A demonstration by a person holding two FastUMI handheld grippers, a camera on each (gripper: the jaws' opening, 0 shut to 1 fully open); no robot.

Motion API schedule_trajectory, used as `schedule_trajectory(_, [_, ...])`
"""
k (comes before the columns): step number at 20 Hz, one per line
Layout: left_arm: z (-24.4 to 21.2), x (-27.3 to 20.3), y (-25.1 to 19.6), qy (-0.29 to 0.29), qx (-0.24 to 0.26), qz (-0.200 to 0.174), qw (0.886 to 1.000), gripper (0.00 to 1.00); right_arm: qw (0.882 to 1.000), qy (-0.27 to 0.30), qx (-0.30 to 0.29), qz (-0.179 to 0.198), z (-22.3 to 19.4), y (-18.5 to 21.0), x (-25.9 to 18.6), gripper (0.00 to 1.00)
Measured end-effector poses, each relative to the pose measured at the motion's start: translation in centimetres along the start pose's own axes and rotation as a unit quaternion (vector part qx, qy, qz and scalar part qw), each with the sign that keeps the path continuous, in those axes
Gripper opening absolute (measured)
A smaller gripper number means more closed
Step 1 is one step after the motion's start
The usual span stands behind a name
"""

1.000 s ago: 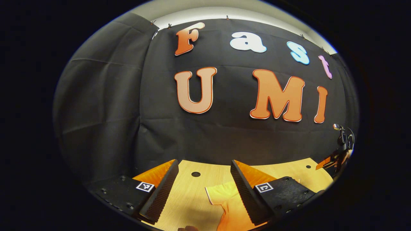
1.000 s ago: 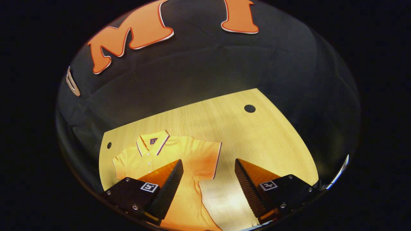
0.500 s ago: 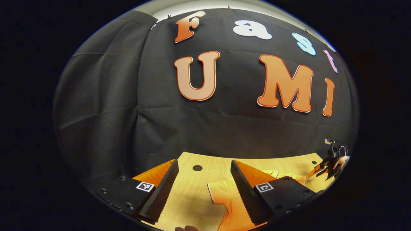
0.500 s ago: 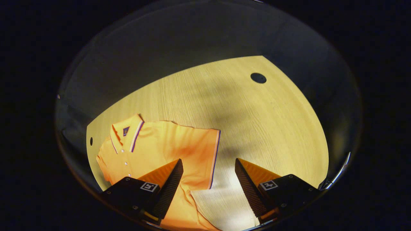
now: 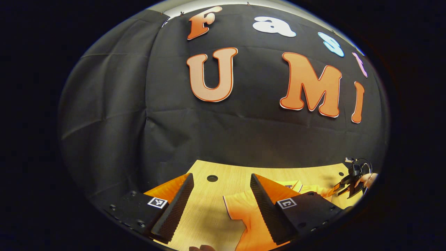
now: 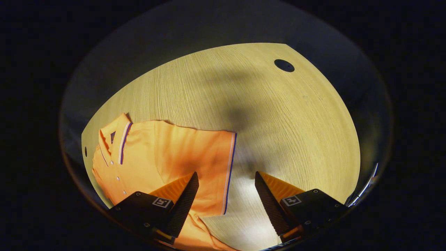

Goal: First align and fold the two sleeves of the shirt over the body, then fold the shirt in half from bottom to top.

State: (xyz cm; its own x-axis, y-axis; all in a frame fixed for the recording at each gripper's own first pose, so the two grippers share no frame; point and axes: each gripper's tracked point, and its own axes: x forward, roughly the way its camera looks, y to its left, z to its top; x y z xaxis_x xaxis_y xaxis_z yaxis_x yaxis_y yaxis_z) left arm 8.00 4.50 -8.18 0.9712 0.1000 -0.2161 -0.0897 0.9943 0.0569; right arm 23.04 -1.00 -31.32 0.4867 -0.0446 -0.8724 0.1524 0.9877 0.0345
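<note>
Now the orange polo shirt (image 6: 167, 153) lies flat on the wood table (image 6: 278, 115), collar up-left of the right gripper (image 6: 226, 195), both sleeves unfolded. Its near sleeve (image 6: 205, 167) w/ striped cuff sits just ahead of and between the right gripper's fingers, cuff edge running down into the gap; jaws spread wide, holding nothing. Vs. 1 s ago the right gripper has tipped down & closed in: wall letters gone from the right gripper view, shirt bigger, sleeve drawn nearer the finger on the left of that view. In the left gripper view the other sleeve (image 5: 240, 209) lies just ahead of the left gripper (image 5: 221, 205), partly behind the finger on the right of that view, w/ more shirt showing than before; jaws also wide apart, empty. The right gripper shows far off at the right edge of the left gripper view, lower than 1 s ago. Judgement: both tongs are on approach to the sleeves, right one ahead; no fold begun yet. Next probably calls for dropping to cloth level and pinching each cuff. Risk: grabbing 2 layers or dragging the body askew.
</note>
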Motion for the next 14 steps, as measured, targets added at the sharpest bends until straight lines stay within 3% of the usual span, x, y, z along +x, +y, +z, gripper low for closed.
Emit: schedule_trajectory(14, [-1.1,-1.2,1.9,0.001,-0.01,0.007,1.0,0.98,1.0,0.008,-0.009,-0.011,-0.4,0.8,1.0,0.98])
